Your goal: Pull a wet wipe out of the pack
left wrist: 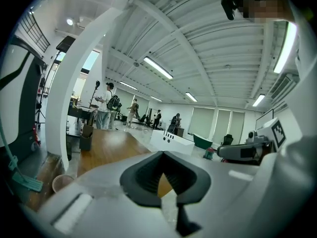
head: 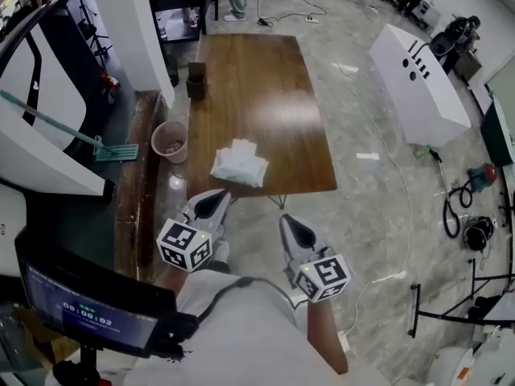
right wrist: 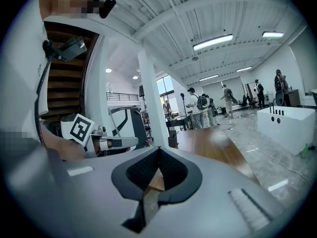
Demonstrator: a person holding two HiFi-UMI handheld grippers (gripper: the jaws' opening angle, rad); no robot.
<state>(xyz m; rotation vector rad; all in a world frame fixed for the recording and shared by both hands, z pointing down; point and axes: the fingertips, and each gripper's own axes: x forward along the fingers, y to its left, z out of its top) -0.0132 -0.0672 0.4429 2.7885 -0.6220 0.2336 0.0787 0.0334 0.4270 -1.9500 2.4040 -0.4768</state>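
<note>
The white wet wipe pack [head: 238,164] lies near the front edge of the brown wooden table [head: 249,95], with crumpled white material on top. My left gripper [head: 216,199] is held short of the table's front edge, just below the pack, with its jaws shut and empty. My right gripper [head: 290,224] hangs off the table's front right, also shut on nothing. In the left gripper view the jaws [left wrist: 161,153] meet at the tip, as they do in the right gripper view [right wrist: 158,149]. Neither gripper view shows the pack.
A dark box [head: 195,80] stands at the table's far left edge. A pink bucket [head: 170,141] sits on the floor to the table's left, beside a white pillar [head: 133,30]. A white cabinet [head: 418,83] and cables lie to the right. People stand in the distance.
</note>
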